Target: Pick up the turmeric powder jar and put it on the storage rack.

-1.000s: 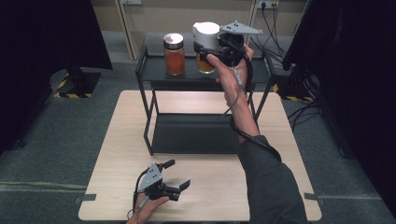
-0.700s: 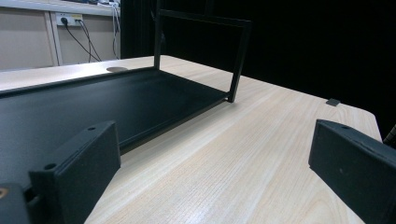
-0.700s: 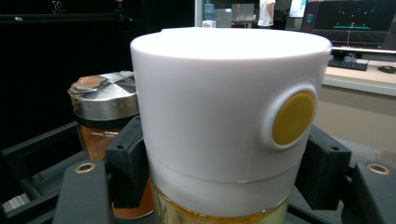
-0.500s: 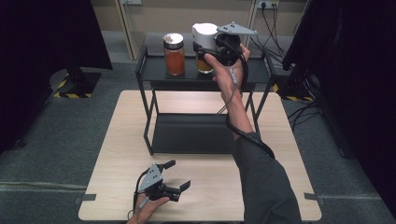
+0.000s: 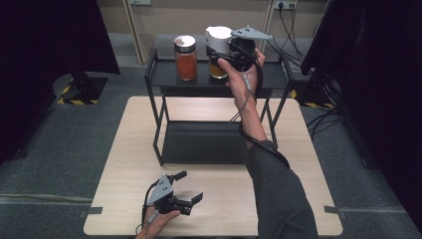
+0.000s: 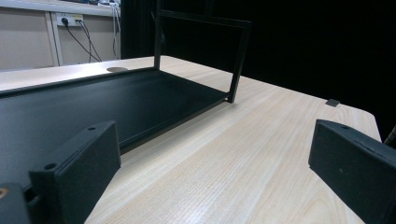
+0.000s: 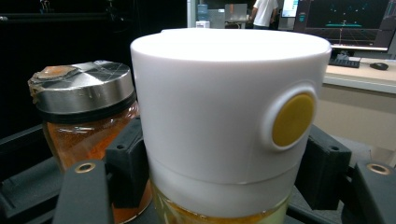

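Note:
My right gripper (image 5: 220, 59) is shut on a glass jar with a tall white cap (image 5: 218, 37) and yellow-orange contents, held upright at the black rack's top shelf (image 5: 164, 79). I cannot tell whether the jar's base touches the shelf. In the right gripper view the white cap (image 7: 219, 107) stands between the pads (image 7: 125, 168) of my right gripper (image 7: 224, 170). A second jar with a silver lid (image 5: 186, 57) (image 7: 84, 84) and orange contents stands just left of it. My left gripper (image 5: 190, 186) (image 6: 215, 140) lies open on the wooden table, nothing between its jaws.
The rack's lower shelf (image 5: 199, 142) (image 6: 93, 102) sits on the wooden table (image 5: 298, 164) (image 6: 261, 140), with thin black posts at its corners. Dark curtains flank the table, and cables run along the floor at the back right.
My right gripper and the white-capped jar have edged slightly toward the far left over the top shelf. The left gripper has stayed put.

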A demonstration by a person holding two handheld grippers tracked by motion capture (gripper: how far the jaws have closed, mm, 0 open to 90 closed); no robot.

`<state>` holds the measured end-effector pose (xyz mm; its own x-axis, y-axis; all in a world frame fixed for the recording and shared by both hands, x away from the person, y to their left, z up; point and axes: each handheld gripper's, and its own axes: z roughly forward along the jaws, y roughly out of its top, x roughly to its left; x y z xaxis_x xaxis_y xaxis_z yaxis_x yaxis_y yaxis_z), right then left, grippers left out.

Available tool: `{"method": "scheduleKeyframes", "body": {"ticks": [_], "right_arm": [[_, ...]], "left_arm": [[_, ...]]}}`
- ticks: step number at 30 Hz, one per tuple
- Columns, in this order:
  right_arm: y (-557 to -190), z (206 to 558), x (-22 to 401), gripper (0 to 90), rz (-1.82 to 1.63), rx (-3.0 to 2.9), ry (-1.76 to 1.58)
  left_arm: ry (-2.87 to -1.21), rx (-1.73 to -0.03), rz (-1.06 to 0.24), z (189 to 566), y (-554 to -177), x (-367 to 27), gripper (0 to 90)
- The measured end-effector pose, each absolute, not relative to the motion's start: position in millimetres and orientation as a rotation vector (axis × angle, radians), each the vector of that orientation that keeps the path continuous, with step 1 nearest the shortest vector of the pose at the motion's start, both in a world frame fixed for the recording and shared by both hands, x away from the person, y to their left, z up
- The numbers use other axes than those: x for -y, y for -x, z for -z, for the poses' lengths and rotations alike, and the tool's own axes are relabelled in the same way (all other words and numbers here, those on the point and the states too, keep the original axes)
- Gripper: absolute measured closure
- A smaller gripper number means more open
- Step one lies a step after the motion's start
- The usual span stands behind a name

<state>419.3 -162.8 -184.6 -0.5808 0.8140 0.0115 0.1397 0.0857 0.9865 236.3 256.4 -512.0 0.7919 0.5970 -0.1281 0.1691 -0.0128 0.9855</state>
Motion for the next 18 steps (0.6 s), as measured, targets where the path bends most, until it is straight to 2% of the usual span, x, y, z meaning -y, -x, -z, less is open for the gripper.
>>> {"method": "scheduleKeyframes", "body": {"ticks": [10,11,18], "right_arm": [[-417.9,185.0,162.8,28.3,-1.542,-1.795,-0.956],[-416.5,185.4,163.2,21.5,-1.555,-1.778,-0.968],[-414.6,179.8,164.2,5.3,-1.537,-1.818,-0.969]], "left_arm": [[-1.577,-0.63,-0.377,512.0,-235.9,-256.4,1.8],[-1.576,-0.633,-0.375,512.1,-235.8,-256.3,1.8],[-1.578,-0.631,-0.375,512.2,-235.9,-255.7,1.8]]}}
